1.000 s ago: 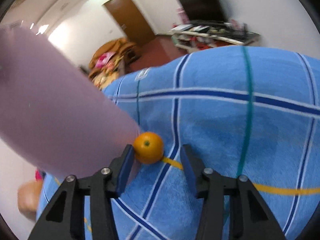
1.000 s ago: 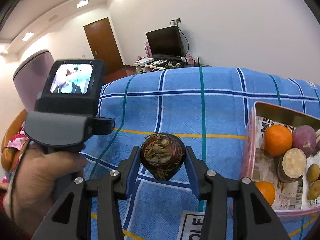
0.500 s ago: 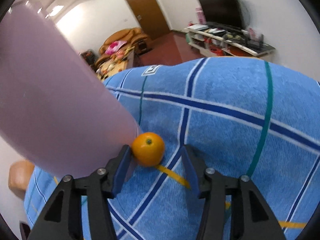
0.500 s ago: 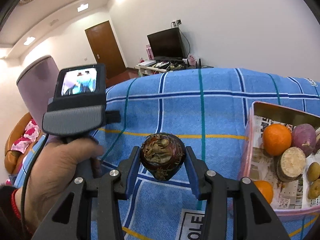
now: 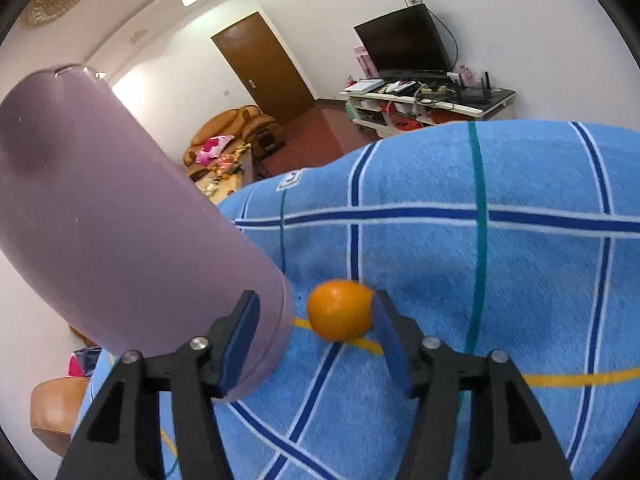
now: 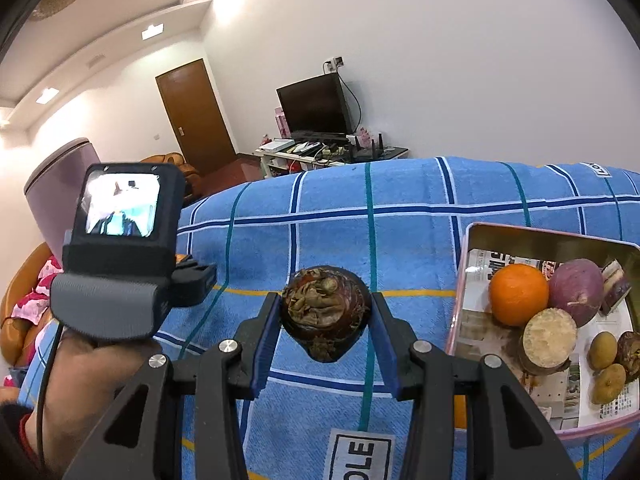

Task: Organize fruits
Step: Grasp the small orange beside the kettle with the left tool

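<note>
A small orange fruit (image 5: 339,309) lies on the blue plaid cloth (image 5: 500,280). My left gripper (image 5: 314,334) is open around it, the right finger touching the fruit and the left finger against a tall mauve cylinder (image 5: 100,216). My right gripper (image 6: 325,340) is shut on a dark brown round fruit (image 6: 325,312) and holds it above the cloth. A pink-rimmed tin (image 6: 472,240) at the right holds an orange (image 6: 518,294), a purple round fruit (image 6: 576,290), a cut root (image 6: 550,338) and small brown fruits.
The left hand-held gripper body with its screen (image 6: 120,240) is at the left in the right wrist view, in front of the mauve cylinder (image 6: 60,184). Behind the table are a door, a TV stand and an orange sofa.
My left gripper has shifted left, so the orange fruit now sits against the right finger instead of the left. The right gripper still holds the brown fruit in the same place.
</note>
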